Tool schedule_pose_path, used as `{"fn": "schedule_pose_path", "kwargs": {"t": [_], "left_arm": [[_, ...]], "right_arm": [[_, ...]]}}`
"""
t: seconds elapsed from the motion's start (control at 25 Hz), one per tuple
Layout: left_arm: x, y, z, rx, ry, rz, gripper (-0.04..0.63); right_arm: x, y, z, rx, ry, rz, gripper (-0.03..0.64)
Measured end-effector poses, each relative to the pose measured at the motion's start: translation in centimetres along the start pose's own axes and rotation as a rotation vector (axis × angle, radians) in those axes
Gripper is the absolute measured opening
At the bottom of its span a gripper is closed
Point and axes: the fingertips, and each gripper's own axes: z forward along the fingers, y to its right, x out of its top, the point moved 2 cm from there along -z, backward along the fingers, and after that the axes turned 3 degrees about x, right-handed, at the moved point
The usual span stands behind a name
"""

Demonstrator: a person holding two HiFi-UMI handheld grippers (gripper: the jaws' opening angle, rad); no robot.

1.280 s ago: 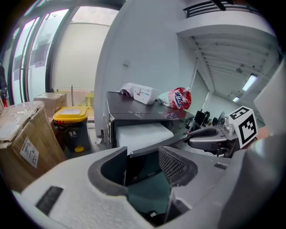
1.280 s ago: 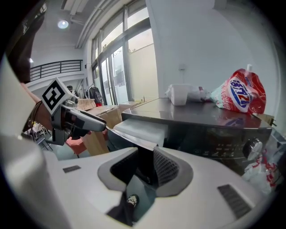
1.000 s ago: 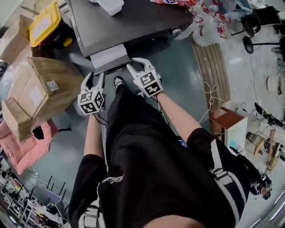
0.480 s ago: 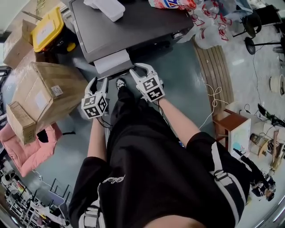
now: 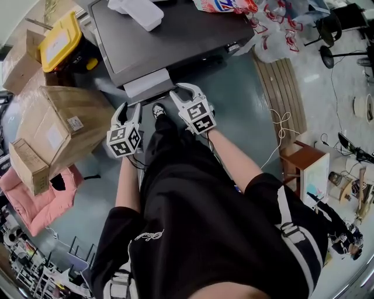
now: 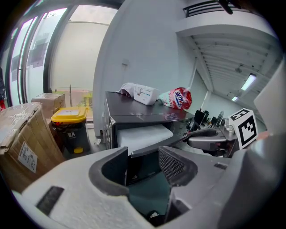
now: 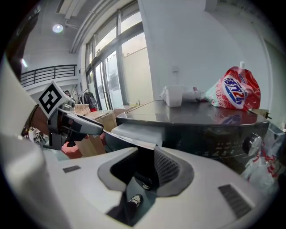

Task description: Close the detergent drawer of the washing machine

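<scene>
The drawer (image 5: 145, 82) sticks out of the washer (image 5: 169, 35), at twelve o'clock from the person. The left gripper (image 5: 128, 108) hovers at its seven o'clock and the right gripper (image 5: 182, 91) at its four. Both have jaws apart and grip nothing.

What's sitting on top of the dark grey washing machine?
On the dark grey washing machine sit a white plastic container and a red-and-white soft pouch. Anything behind the pouch is hidden.
</scene>
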Motion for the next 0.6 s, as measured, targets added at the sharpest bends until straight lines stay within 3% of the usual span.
{"fn": "schedule_pose_path", "kwargs": {"t": [0.6], "left_arm": [[0.94, -0.68, 0.95, -0.011, 0.010, -0.005, 0.219]], "right_arm": [[0.86, 0.67, 1.00, -0.014, -0.003, -0.004, 0.112]]}}
